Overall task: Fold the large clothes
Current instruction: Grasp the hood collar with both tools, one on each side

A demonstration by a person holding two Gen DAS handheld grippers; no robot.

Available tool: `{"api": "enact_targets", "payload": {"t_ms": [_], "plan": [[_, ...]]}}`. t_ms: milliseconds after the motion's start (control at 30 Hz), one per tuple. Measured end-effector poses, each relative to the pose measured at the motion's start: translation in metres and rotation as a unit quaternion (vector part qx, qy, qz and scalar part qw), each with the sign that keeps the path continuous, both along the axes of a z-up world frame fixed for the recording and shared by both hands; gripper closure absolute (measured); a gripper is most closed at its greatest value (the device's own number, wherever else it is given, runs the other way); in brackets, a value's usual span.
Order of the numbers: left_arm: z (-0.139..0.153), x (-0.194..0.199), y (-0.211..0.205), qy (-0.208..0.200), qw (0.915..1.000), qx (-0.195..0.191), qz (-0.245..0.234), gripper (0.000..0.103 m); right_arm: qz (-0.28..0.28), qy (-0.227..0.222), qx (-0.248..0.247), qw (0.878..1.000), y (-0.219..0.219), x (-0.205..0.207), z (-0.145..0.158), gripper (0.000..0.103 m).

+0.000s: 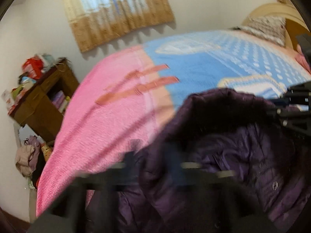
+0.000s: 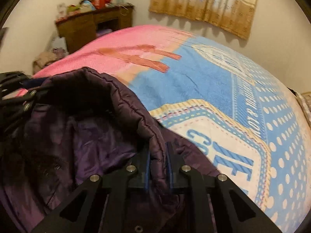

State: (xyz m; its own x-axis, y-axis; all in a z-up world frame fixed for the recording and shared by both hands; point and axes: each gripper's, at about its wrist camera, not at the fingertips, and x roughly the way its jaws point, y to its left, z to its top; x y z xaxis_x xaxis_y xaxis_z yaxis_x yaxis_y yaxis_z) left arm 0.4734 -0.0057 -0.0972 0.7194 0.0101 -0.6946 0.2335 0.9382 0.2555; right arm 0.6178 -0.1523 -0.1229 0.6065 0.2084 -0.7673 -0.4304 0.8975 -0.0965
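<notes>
A quilted edge of the purple jacket (image 2: 81, 136) is pinched between the right gripper (image 2: 158, 165) fingers. The left gripper (image 1: 155, 167) is blurred; its state cannot be told. The jacket lies bunched on the blanket (image 2: 194, 81), near side; folding appears barely begun.

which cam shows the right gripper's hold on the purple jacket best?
Right wrist view. It is sharp, and the right gripper shows its blue-padded fingers closed on a quilted edge of the purple jacket. The left wrist view is motion-blurred and catches only black gripper parts at its right edge, with the grip itself hidden.
</notes>
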Motion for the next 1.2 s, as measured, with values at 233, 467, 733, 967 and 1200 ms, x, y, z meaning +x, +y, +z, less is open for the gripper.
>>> {"api": "enact_targets", "payload": {"t_ms": [233, 467, 733, 967, 1200], "plan": [[0.006, -0.050, 0.012, -0.020, 0.9984, -0.002, -0.054, 0.091, 0.015, -0.012, -0.013, 1.000, -0.014, -0.041, 0.001, 0.092], [-0.044, -0.082, -0.007, 0.017, 0.9910, 0.077, -0.109, 0.092, 0.004, 0.021, -0.053, 0.998, -0.014, -0.051, -0.032, 0.092], [-0.047, -0.084, -0.015, 0.007, 0.9897, 0.091, -0.111, 0.092, -0.030, 0.036, 0.016, 0.999, -0.026, -0.067, 0.023, 0.058], [-0.046, -0.083, -0.016, 0.003, 0.9896, 0.090, -0.112, 0.091, -0.079, 0.005, 0.106, 0.991, -0.004, -0.032, 0.024, 0.038], [0.020, -0.111, -0.004, -0.078, 0.9919, -0.031, -0.095, 0.067, -0.089, 0.049, 0.051, 0.993, 0.013, -0.020, -0.044, 0.038]]}}
